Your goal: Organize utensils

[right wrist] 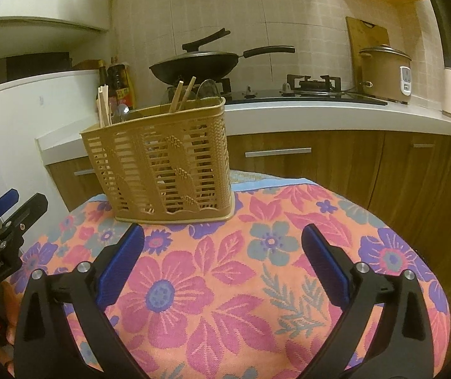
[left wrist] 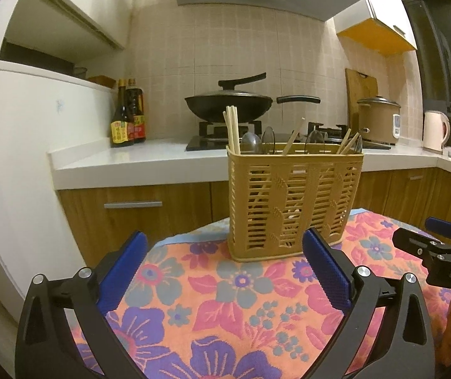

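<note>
A tan slotted utensil basket (left wrist: 291,202) stands upright on the floral cloth (left wrist: 225,309). It holds wooden chopsticks (left wrist: 232,129) and clear plastic spoons (left wrist: 268,140) poking above its rim. My left gripper (left wrist: 225,246) is open and empty, just in front of the basket. The right gripper (left wrist: 427,237) shows at the right edge of this view. In the right wrist view the basket (right wrist: 165,164) stands ahead and to the left, with chopsticks (right wrist: 103,107) sticking out. My right gripper (right wrist: 223,241) is open and empty over the cloth (right wrist: 225,284). The left gripper (right wrist: 7,218) shows at the left edge.
Behind the cloth-covered table runs a white counter (left wrist: 137,161) with wooden cabinets below. On it are a black wok (left wrist: 228,104) on a gas hob, sauce bottles (left wrist: 127,117), a rice cooker (left wrist: 378,118), a kettle (left wrist: 435,129) and a cutting board against the tiles.
</note>
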Demonstrator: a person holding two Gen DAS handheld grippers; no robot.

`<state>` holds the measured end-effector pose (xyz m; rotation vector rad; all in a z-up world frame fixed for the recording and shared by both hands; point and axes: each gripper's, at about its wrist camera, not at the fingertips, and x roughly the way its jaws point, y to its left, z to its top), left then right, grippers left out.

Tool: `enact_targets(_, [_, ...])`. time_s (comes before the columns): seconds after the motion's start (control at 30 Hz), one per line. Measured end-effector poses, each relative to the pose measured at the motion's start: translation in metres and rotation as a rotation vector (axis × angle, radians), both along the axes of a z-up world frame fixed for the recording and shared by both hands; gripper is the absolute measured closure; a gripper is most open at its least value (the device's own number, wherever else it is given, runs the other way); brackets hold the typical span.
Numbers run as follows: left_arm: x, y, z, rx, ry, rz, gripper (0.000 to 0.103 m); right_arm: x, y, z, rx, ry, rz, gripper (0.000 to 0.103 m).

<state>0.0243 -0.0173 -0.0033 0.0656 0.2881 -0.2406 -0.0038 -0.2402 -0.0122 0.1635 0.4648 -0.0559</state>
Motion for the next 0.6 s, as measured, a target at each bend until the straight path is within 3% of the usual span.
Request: enact_targets(0.6, [0.003, -0.003, -0.002, 0.019, 0.023, 0.023, 0.008, 0.002, 0.011, -0.001, -0.046, -0.001, 0.015, 0.008])
